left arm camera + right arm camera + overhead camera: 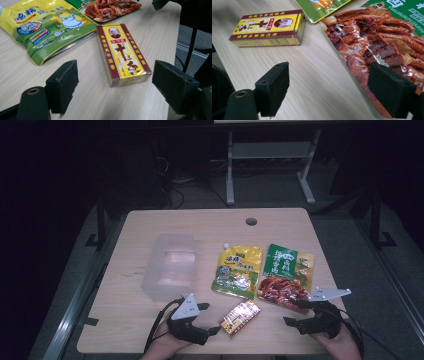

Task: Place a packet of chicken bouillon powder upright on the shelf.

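The yellow box [240, 316] lies flat on the table [150, 320]. Left of the box is the left gripper [209, 318], right of it the right gripper [296, 312]; both have their jaws spread, holding nothing.

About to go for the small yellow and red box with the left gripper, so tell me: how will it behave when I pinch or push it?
The yellow and red box looks stiff: crisp edges, flat faces. It lies flat, so it should slide on the table, not tip or roll. Its glossy wrap may be slippery. The open left gripper probably spans it.
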`<move>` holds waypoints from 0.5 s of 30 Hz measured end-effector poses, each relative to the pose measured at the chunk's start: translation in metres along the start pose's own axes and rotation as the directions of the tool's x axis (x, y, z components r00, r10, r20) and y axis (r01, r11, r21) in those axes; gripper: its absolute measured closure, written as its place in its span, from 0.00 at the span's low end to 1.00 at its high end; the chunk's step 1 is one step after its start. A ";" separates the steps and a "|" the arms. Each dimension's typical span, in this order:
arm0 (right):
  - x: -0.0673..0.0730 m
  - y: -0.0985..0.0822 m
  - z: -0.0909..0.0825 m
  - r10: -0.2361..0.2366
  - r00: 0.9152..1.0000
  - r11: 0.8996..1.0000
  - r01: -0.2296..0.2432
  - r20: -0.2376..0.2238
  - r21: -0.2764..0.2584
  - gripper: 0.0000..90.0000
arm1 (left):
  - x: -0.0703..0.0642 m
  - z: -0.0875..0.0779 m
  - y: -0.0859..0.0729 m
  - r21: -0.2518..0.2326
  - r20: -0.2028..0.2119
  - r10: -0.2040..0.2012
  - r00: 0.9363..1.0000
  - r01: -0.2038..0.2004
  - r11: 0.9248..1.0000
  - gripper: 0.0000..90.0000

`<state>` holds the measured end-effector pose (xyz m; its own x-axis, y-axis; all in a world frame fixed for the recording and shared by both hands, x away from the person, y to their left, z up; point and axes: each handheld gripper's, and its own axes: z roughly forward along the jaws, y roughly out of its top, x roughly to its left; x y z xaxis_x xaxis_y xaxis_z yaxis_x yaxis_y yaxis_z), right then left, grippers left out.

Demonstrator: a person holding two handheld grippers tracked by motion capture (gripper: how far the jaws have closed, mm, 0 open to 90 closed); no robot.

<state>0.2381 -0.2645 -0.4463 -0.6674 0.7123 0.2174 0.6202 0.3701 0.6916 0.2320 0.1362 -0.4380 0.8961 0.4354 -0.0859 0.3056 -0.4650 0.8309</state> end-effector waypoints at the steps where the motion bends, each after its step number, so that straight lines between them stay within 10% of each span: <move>1: 0.000 0.000 0.000 0.009 1.000 1.000 -0.009 -0.006 0.004 0.18 | 0.000 0.000 0.000 0.000 0.000 0.000 1.000 0.000 1.000 0.23; 15: 0.004 0.044 0.000 -0.001 1.000 1.000 0.001 0.004 -0.021 0.18 | 0.006 0.000 0.032 0.018 -0.064 0.005 0.998 -0.004 1.000 0.37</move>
<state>0.2625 -0.2451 -0.4152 -0.6665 0.7142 0.2138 0.6108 0.3586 0.7060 0.2471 0.1236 -0.4122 0.8752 0.4816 -0.0463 0.3080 -0.4807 0.8210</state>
